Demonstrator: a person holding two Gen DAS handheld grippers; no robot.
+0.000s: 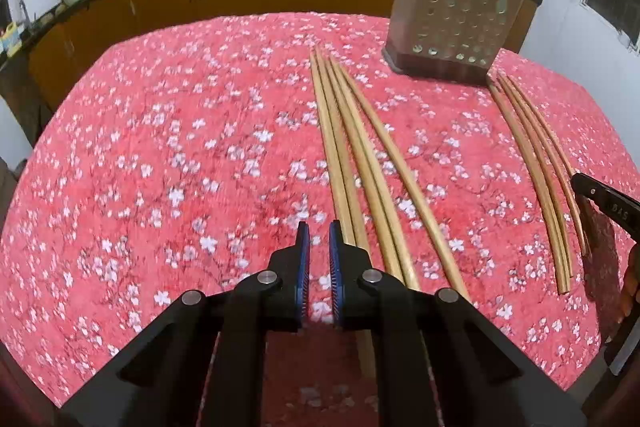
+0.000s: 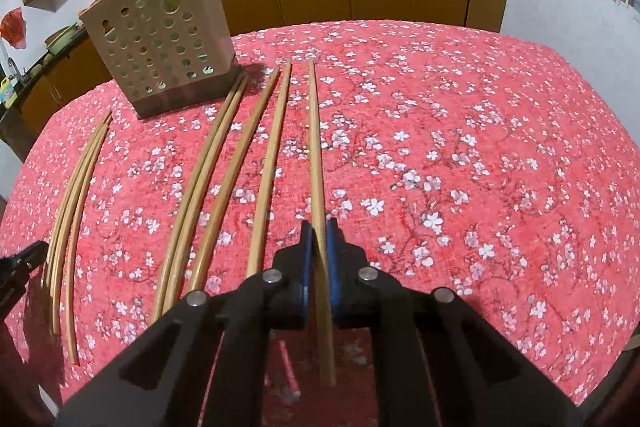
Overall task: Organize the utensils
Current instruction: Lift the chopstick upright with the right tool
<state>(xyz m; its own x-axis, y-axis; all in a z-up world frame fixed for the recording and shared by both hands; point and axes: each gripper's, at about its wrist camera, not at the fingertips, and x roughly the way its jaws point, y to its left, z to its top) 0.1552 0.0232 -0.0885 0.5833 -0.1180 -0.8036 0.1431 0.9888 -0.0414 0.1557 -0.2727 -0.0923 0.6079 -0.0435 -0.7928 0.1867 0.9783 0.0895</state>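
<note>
While right jaws pinch one chopstick (image 2: 316,147) — four others (image 2: 268,155) beside — left jaws are pressed together.

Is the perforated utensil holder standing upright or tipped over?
Upright. The utensil holder stands on its dark base on the floral tablecloth, open top upward, in both wrist views.

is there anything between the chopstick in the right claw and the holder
Nothing stands upright between them. The right claw grips one chopstick; only four loose chopsticks lie flat on the cloth toward the holder.
</note>
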